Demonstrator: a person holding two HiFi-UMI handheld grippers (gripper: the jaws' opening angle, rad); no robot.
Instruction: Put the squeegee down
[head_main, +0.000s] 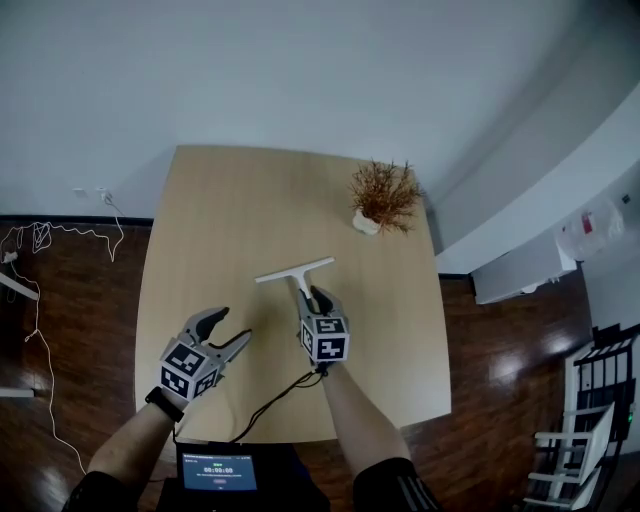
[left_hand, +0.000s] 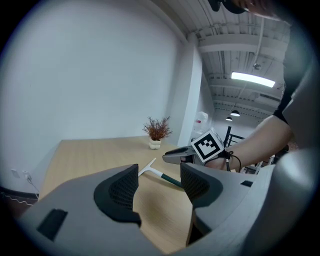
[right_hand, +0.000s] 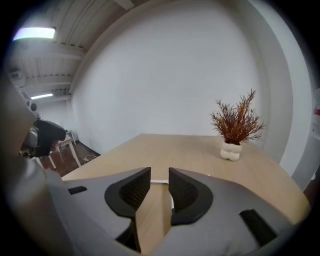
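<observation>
**Pale Wood, Grey Tools, One Touch of Rust**

The counter (head_main: 230, 220) is light, honey-toned wood with a faint grain. The squeegee (head_main: 294, 270) is white, with a dark green handle. The left gripper (head_main: 233, 324) and right gripper (head_main: 310, 297) are grey, with black ribbed pads (left_hand: 122, 191). Each carries a cube patterned in black-and-white square markers. The plant (head_main: 384, 192) is rust-brown in a white pot. The floor (head_main: 80, 340) is dark brown glossy wood, and the wall (head_main: 300, 70) is plain off-white.

Squeegee (head_main: 296, 272) on table (head_main: 220, 220), plant (head_main: 385, 195) behind to right.
</observation>
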